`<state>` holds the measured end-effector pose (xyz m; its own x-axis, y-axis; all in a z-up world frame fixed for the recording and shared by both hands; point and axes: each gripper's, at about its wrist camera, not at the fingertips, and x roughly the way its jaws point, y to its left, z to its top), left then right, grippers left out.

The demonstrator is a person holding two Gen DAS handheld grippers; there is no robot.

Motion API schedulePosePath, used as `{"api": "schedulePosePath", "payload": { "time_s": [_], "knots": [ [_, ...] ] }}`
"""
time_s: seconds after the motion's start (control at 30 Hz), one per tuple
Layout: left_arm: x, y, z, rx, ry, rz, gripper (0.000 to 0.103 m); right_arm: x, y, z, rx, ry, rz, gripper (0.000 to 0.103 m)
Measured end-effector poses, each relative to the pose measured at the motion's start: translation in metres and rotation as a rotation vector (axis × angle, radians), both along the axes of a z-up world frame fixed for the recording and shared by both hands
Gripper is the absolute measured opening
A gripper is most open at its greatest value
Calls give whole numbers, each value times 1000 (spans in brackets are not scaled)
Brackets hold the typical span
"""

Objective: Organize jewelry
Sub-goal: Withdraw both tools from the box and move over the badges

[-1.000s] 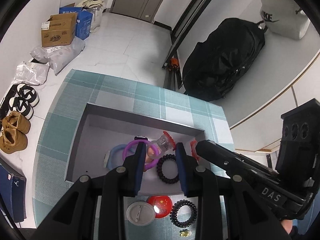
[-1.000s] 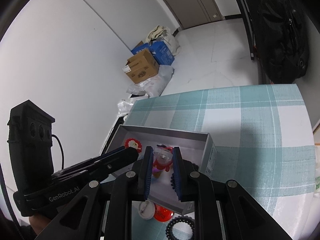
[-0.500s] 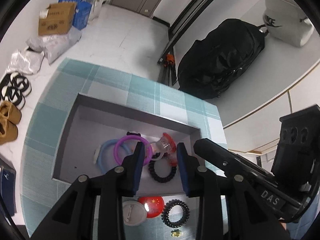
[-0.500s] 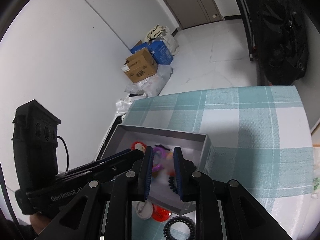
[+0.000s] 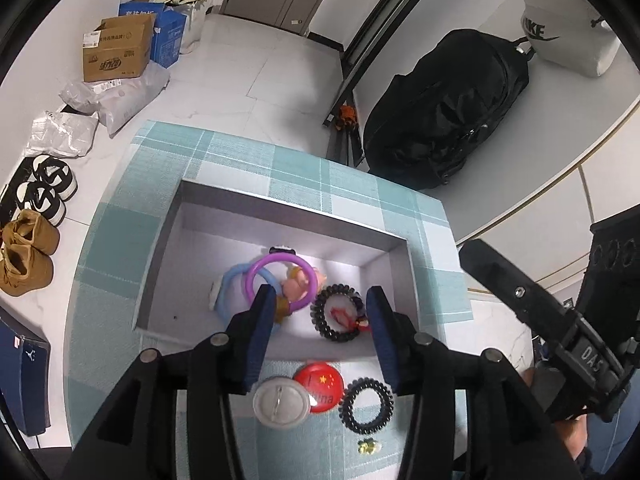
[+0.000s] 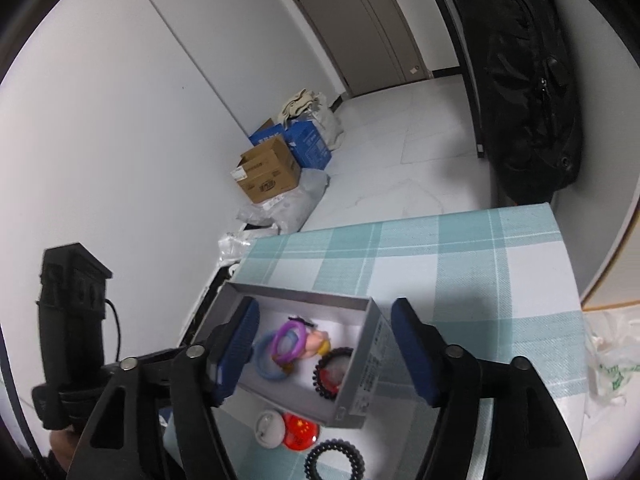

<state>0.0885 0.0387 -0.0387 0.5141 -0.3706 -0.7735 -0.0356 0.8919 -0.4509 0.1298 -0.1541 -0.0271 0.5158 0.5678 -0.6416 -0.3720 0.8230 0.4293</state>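
Both the left gripper [image 5: 318, 312] and right gripper [image 6: 324, 344] have spread apart, empty. Box [image 5: 280, 204] holds several pieces; 4 remain outside at lower centre, including the black coil [image 5: 366, 406].

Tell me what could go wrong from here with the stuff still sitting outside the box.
1. The red badge overlaps the silver badge; grabbing one may drag the other.
2. The tiny gold charm lies near the table's front edge and could get knocked off or overlooked.
3. The box is crowded on its near right side, where the purple ring and black beaded bracelet lie, so the black coil tie may snag there.
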Motion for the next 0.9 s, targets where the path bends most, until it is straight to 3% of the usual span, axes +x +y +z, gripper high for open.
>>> {"api": "schedulePosePath", "payload": {
  "time_s": [0.17,0.47,0.53,0.63,0.9],
  "knots": [
    [-11,-1,6,24,-39,-3,42,-10,-3,6,-22,-44,-21,85],
    [-33,-2,15,86,-118,4,49,-27,-9,-2,-51,-37,-35,87],
    [-38,-2,16,98,-129,7,55,-35,-8,-5,-79,-40,-27,87],
    [-45,0,12,102,-126,10,62,-45,-8,-7,-104,-46,-25,90],
    [-57,-3,-2,122,-71,-42,64,-65,-17,-8,-107,-32,-38,100]
  ]
}}
